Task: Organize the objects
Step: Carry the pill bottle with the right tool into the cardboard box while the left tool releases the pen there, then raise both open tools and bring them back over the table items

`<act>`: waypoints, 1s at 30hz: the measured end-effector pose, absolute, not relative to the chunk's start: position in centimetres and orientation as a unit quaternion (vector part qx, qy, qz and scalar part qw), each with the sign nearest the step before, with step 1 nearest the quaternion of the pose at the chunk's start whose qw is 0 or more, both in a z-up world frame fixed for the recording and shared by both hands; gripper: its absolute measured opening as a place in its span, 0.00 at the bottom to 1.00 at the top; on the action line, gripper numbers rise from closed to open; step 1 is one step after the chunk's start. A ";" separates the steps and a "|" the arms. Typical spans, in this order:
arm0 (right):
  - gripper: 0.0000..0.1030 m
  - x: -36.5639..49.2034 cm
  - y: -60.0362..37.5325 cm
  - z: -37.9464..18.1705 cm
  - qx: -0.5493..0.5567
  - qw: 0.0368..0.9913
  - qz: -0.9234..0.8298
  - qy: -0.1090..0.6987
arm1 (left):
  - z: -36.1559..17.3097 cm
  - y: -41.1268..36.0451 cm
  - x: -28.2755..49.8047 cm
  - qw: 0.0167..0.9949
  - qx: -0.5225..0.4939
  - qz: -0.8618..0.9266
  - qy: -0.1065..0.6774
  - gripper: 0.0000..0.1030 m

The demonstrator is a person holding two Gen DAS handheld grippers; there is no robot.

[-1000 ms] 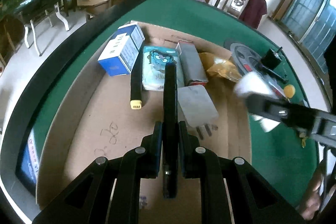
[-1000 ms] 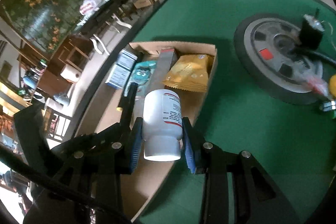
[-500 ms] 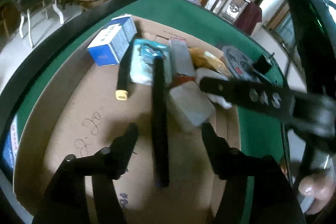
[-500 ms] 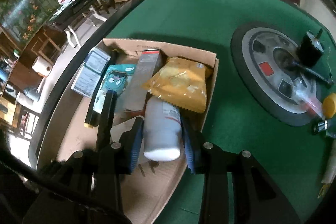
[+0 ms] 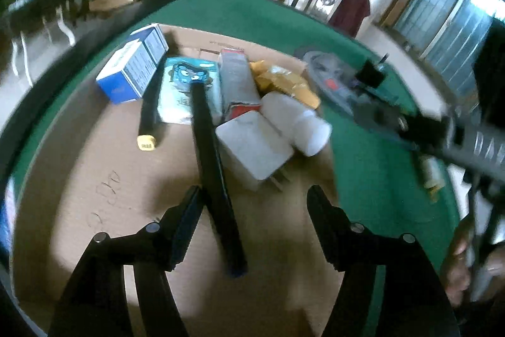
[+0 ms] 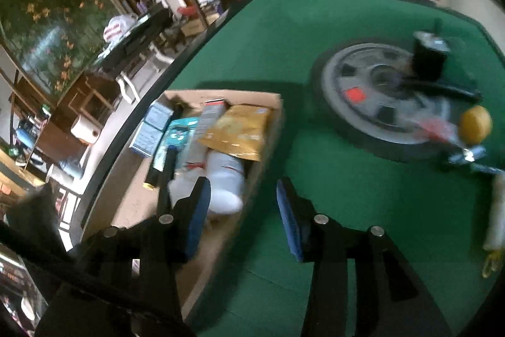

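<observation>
Left gripper (image 5: 254,201): jaws apart, low over the box (image 5: 79,166), clamped on nothing. Black bar (image 5: 214,176) between them, flat on the cardboard, touched by neither pad. Right gripper (image 6: 243,198): jaws opening, empty, over the box's near edge and the green table (image 6: 363,226). White bottle (image 6: 225,182) just beyond its left pad, on its side inside the box, under the edge of the yellow packet (image 6: 240,128). Beyond: white adapter (image 5: 252,144), grey carton (image 5: 235,78), teal pack (image 5: 176,87), blue carton (image 5: 132,68), all boxed. Farther right on the table: grey wheel (image 6: 378,97), yellow ball (image 6: 475,123), loose. Judged step: release after two placements. Next move calls for clearing the box and picking a loose item.
</observation>
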State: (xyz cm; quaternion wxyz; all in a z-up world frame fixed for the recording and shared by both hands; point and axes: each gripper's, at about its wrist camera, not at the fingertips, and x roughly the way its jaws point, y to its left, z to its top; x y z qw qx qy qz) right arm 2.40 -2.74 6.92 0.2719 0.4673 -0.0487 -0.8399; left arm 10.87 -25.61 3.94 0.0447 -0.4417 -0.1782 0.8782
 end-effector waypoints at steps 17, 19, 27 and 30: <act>0.48 5.1 19.5 14.1 0.353 0.152 -0.906 -0.179 | 24.5 -21.7 18.3 0.096 -0.219 0.950 -0.200 0.61; 0.48 6.4 21.6 16.8 0.327 0.155 -0.915 -0.181 | 27.7 -20.0 18.5 0.118 -0.193 0.954 -0.195 0.61; 0.58 13.1 30.3 29.6 0.216 0.111 -0.958 -0.150 | 36.0 -13.7 17.5 0.161 -0.117 0.968 -0.150 0.62; 0.58 15.2 32.3 33.0 0.192 0.089 -0.966 -0.151 | 38.3 -12.4 17.9 0.183 -0.111 0.965 -0.150 0.62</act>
